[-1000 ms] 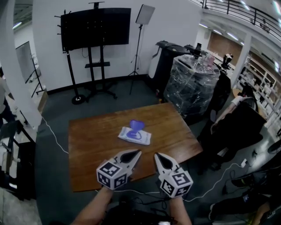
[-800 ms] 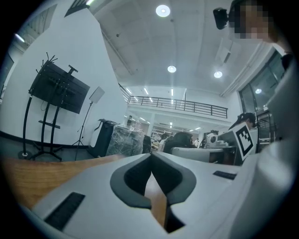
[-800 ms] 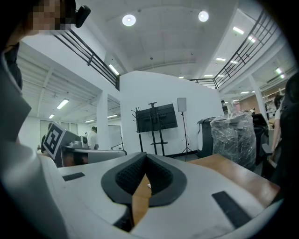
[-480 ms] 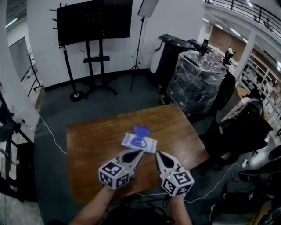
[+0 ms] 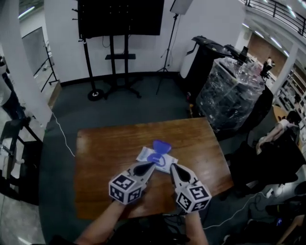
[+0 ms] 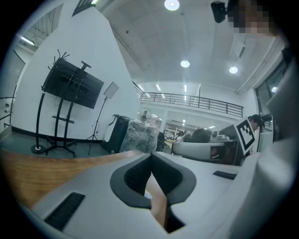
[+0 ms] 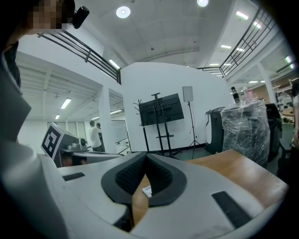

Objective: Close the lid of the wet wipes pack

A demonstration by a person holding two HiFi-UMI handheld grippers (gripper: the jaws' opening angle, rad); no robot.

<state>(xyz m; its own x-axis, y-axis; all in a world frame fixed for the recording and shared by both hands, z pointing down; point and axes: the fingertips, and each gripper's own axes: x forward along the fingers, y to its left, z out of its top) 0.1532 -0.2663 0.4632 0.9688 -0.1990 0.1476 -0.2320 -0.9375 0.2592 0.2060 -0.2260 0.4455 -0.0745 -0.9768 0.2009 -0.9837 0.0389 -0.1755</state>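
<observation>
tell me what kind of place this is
Probably an open lab or studio workspace, not a home: a big stand-mounted black screen, a tripod-mounted light panel and a plastic-wrapped stack of gear stand around the table.

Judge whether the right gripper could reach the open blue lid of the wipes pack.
Probably yes: the right gripper, jaws shut, points at the pack, and nothing stands before the upright lid.

The left gripper and right gripper hide the near edge of the wet wipes pack.
</observation>
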